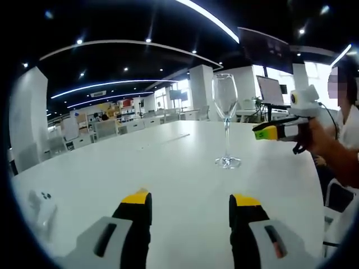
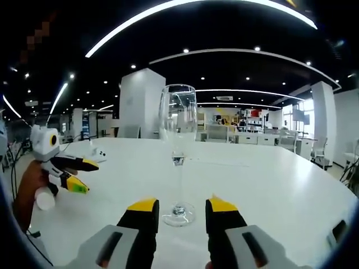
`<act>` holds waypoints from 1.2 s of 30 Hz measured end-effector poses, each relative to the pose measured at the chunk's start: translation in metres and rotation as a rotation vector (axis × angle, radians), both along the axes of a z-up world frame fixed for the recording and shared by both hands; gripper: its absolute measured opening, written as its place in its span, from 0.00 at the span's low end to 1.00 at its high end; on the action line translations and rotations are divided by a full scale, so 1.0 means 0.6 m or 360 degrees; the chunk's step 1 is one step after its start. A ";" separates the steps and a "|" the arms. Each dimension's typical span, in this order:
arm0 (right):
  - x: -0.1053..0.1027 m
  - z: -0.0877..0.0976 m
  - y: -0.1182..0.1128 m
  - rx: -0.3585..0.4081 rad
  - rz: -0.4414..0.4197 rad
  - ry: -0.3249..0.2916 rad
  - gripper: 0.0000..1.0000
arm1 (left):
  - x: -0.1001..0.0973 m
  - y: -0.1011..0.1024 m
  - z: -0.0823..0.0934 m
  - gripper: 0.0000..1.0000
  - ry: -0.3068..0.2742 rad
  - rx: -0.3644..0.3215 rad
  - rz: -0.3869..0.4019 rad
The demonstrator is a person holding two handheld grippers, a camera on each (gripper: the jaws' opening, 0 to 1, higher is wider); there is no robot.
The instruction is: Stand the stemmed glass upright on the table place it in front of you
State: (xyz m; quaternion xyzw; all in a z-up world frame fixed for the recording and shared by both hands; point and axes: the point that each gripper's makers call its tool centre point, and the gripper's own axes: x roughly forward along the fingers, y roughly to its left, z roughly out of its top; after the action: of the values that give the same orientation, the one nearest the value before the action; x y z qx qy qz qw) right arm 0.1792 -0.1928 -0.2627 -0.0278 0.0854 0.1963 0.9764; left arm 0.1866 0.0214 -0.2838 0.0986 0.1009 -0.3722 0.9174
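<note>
Left gripper view looks along its own yellow-tipped left gripper (image 1: 190, 203), whose jaws stand wide apart with nothing between them, low over a broad white table (image 1: 112, 174). A small white object (image 1: 40, 208) lies near the table's close edge on the view's left; it is too blurred to name. Farther out stands the stemmed glass (image 1: 226, 120), upright and clear, its round foot flat on the tabletop, well apart from these jaws. Beyond and beside it on the view's right, a person's hand (image 1: 320, 140) holds the right gripper (image 1: 265, 131) above the table, short of the glass; from this side I cannot tell how its jaws stand.

In the right gripper view, that gripper's jaws are parted and released, their yellow tips flanking the foot of the glass without clearly touching it; the stem rises between them. The other gripper shows at the view's left, its jaws spread, held well clear of the glass.

Past the table the room is a large open office: white square pillars (image 2: 140, 103), rows of desks and chairs (image 2: 263, 137), monitors (image 1: 270, 89), and a dark ceiling (image 2: 224, 33) crossed by curved light strips (image 2: 168, 14) and small spotlights.
</note>
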 end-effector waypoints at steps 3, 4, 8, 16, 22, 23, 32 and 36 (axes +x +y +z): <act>0.004 0.000 0.004 -0.0005 0.0010 0.0001 0.37 | 0.000 0.000 -0.001 0.56 0.0002 0.0002 -0.0001; 0.007 0.001 0.006 -0.0005 0.0013 0.0000 0.37 | 0.000 -0.001 0.000 0.56 0.0001 0.0001 -0.0002; 0.015 0.002 0.013 -0.0008 0.0031 0.0002 0.37 | 0.001 -0.001 0.000 0.56 0.0000 0.0000 -0.0002; 0.034 0.008 0.026 -0.0018 0.0071 -0.0003 0.36 | 0.003 -0.003 0.000 0.56 0.0002 -0.0001 -0.0001; 0.044 0.011 0.031 -0.0035 0.0089 -0.0003 0.36 | 0.005 -0.003 0.000 0.56 0.0003 -0.0002 0.0001; 0.045 0.011 0.031 -0.0035 0.0090 -0.0003 0.36 | 0.005 -0.003 0.000 0.56 0.0004 -0.0002 0.0002; 0.057 0.012 0.039 -0.0037 0.0110 -0.0001 0.36 | 0.006 -0.003 0.001 0.56 0.0005 -0.0003 0.0005; 0.062 0.015 0.042 -0.0036 0.0118 -0.0006 0.36 | 0.006 -0.002 0.001 0.56 0.0007 -0.0002 0.0008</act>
State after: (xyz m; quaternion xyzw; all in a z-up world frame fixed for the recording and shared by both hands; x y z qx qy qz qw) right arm 0.2164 -0.1674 -0.2535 -0.0423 0.0847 0.2312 0.9683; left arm 0.1903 0.0199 -0.2832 0.0970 0.1028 -0.3703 0.9181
